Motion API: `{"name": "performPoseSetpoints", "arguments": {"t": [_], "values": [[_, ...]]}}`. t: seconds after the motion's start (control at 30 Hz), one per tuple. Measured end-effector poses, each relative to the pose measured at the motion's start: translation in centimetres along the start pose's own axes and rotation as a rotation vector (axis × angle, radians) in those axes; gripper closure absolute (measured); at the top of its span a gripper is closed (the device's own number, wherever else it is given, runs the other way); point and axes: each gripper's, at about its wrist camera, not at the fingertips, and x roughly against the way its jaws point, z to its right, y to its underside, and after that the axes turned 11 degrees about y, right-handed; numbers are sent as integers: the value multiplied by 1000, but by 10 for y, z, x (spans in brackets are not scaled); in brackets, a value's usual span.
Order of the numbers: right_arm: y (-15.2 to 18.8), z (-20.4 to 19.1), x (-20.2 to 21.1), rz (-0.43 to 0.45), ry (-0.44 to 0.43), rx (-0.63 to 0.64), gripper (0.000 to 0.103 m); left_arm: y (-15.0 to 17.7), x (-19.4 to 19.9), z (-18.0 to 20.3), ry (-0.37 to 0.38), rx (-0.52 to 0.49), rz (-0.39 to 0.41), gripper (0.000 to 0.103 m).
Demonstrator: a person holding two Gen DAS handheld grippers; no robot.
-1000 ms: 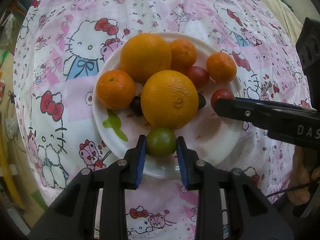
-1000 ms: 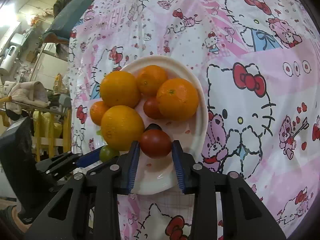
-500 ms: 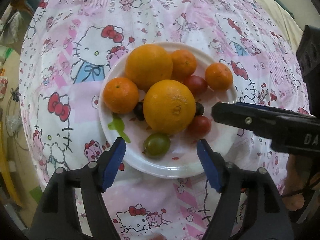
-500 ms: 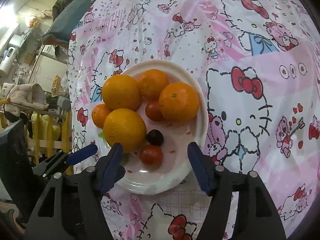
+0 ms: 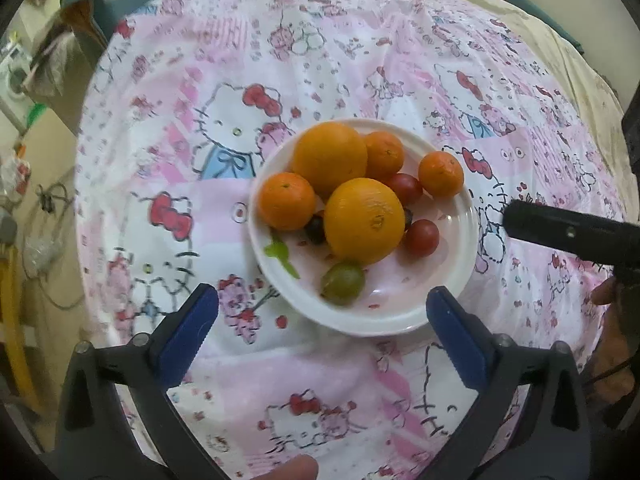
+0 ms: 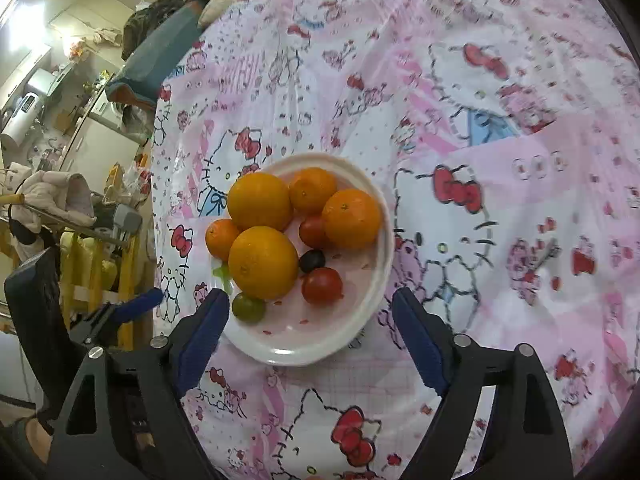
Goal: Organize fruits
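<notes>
A white plate (image 5: 420, 308) on the Hello Kitty cloth holds two big oranges (image 5: 363, 220), three small tangerines (image 5: 286, 201), red cherry tomatoes (image 5: 421, 237), dark grapes (image 5: 315, 225) and a green fruit (image 5: 343, 277). My left gripper (image 5: 322, 334) is open and empty, drawn back above the plate's near rim. My right gripper (image 6: 312, 336) is open and empty, its jaws straddling the plate's (image 6: 292, 350) near edge from above. The green fruit (image 6: 249, 308) and a red tomato (image 6: 322, 285) lie at the plate's front. The right gripper's finger (image 5: 568, 234) shows at the right in the left wrist view.
The round table (image 5: 168, 128) is covered with a pink patterned cloth (image 6: 500, 208). Its edge drops off at the left toward cluttered shelves and a yellow rack (image 6: 92, 264). The left gripper (image 6: 116, 312) shows at the lower left in the right wrist view.
Both grippers opened, releasing the green fruit and the red tomato onto the plate, then pulled back and up from it. The fruits stay where they were set.
</notes>
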Motion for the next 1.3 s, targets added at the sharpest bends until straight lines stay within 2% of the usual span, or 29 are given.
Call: {"name": "performPoseSetpoints", "arguments": {"t": [0.23, 0.47, 0.6, 0.8, 0.97, 1.1, 1.3], "values": [[23, -7, 28, 72, 33, 36, 8, 9, 32, -7, 13, 43, 94, 0], [54, -2, 48, 139, 53, -14, 7, 32, 52, -9, -13, 34, 141, 0], [68, -7, 52, 171, 85, 6, 7, 44, 65, -11, -24, 32, 185, 0], [86, -16, 58, 277, 133, 2, 4, 60, 81, -9, -72, 1, 286, 0], [95, -31, 55, 373, 199, 62, 4, 64, 88, -5, -106, -29, 367, 0], [93, -39, 52, 419, 241, 104, 3, 61, 79, -6, -99, -24, 357, 0], [90, -42, 46, 427, 263, 115, 2, 57, 71, -10, -75, 14, 331, 0]]}}
